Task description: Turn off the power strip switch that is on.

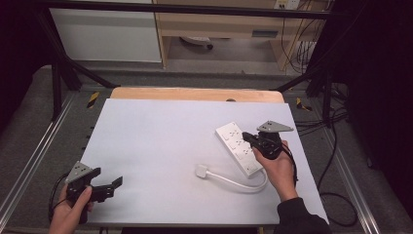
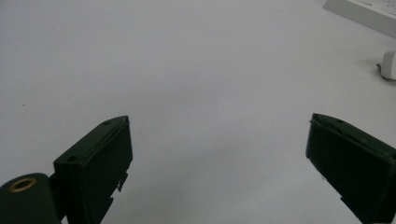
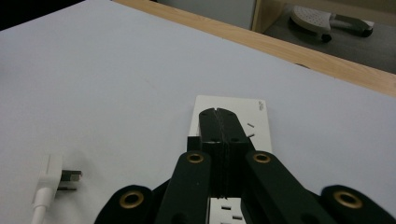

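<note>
A white power strip (image 1: 234, 144) lies on the right half of the white table (image 1: 156, 146), angled away to the left. Its white cable (image 1: 241, 184) curls to a white plug (image 1: 201, 171) resting on the table. My right gripper (image 1: 247, 137) hovers over the strip's middle with its jaws shut and nothing between them. In the right gripper view the closed tips (image 3: 218, 114) sit above the strip (image 3: 254, 112), and the plug (image 3: 52, 176) lies at lower left. My left gripper (image 1: 111, 187) is open near the table's front left corner. Its view (image 2: 219, 140) shows bare table between its jaws, the strip (image 2: 359, 10) and plug (image 2: 390, 64) far off.
A wooden edge (image 1: 195, 93) runs along the table's far side. Beyond it stand a white cabinet (image 1: 107, 34) and a wooden shelf unit (image 1: 219, 24). Black frame posts (image 1: 56, 83) flank the table, and cables (image 1: 336, 195) trail on the floor at the right.
</note>
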### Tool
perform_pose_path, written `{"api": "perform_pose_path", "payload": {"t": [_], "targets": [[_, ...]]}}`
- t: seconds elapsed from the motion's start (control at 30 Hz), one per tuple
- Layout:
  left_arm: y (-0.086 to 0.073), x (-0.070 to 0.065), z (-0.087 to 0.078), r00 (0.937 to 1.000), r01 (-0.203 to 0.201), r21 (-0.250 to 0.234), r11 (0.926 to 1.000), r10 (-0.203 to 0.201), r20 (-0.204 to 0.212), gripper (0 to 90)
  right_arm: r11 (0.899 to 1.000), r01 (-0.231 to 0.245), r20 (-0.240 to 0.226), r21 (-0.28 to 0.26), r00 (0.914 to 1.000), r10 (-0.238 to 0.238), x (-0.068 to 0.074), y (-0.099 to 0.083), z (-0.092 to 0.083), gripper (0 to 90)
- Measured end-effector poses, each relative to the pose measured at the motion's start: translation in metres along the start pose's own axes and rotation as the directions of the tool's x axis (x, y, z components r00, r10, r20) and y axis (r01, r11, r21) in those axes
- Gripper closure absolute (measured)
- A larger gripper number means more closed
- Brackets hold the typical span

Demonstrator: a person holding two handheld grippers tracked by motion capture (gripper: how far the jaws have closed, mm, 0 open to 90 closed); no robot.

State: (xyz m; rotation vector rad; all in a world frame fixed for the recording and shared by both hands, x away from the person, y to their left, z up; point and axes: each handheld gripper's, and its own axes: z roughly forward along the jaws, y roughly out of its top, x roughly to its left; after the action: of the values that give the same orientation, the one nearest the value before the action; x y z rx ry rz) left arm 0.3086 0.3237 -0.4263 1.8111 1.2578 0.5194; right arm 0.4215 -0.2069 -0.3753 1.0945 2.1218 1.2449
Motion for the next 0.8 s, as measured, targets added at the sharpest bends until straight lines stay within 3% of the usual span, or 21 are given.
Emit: {"api": "perform_pose_path", "payload": {"t": [0.8], "targets": [[0.000, -0.001, 0.001, 1.0000, -0.002, 0.010, 1.0000, 0.002, 0.006, 7.1, 0.996, 0.021, -0.032, 0.083, 0.9993, -0.019, 0.006, -0.008, 0.026, 90.0]]}}
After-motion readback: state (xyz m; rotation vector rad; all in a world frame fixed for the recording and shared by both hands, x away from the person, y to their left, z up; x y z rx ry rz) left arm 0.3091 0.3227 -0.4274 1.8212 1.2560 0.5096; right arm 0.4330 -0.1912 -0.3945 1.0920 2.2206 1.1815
